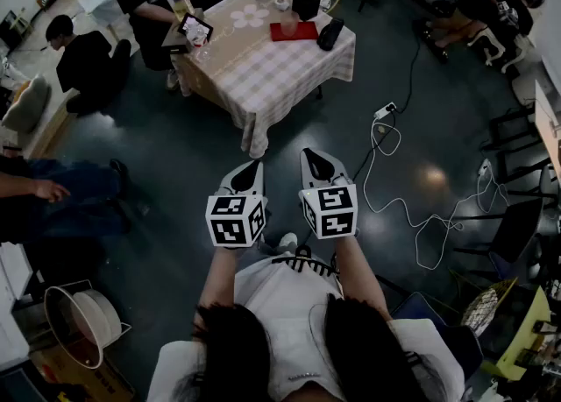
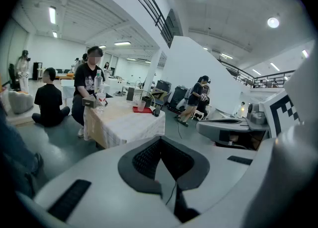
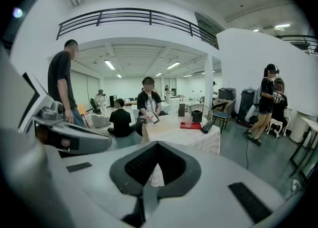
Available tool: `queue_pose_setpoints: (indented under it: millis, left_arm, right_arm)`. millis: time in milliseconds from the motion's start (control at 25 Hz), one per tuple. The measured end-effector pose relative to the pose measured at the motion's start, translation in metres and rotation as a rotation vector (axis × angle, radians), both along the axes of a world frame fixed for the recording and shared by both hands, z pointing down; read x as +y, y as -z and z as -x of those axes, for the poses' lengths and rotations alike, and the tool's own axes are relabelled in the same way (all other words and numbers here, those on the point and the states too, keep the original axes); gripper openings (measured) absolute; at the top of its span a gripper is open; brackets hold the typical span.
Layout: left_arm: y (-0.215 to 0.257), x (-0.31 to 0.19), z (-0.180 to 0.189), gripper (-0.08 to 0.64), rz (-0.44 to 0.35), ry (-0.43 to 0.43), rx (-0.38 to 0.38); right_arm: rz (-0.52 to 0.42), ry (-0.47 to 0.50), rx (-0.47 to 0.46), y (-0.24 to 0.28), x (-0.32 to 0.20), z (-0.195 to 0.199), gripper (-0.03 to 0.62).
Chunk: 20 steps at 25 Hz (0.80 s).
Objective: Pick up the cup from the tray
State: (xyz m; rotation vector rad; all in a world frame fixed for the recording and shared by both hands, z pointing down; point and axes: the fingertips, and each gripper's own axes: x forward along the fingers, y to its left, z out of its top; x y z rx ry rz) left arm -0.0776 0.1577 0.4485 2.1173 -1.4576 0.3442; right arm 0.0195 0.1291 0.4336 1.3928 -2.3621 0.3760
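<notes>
The cup (image 1: 287, 26) stands on the tray (image 1: 306, 33), on the table (image 1: 263, 72).

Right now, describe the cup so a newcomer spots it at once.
Find the table with the pale checked cloth in the middle of the floor. At its far end lies a red tray, and the cup stands on it. Unlike the black box behind the tray and the black oblong object beside it, the cup is small, translucent and pinkish.

Tablecloth (image 1: 263, 72) matt woven fabric; floor (image 1: 175, 181) smooth, glossy; tray (image 1: 302, 32) smooth plastic.
</notes>
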Motion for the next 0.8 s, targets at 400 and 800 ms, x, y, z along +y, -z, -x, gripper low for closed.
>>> queue_pose_setpoints:
  millis: [400, 800]
  left_arm:
    - [-0.001, 0.005, 0.0, 0.006, 0.008, -0.013, 0.009]
    - [-0.001, 0.004, -0.015, 0.006, 0.0, -0.032, -0.008]
  right_arm:
    - [0.0, 0.005, 0.056, -0.003, 0.01, 0.002, 0.006]
    - [-0.009, -0.007, 0.04, -0.005, 0.009, -0.013, 0.008]
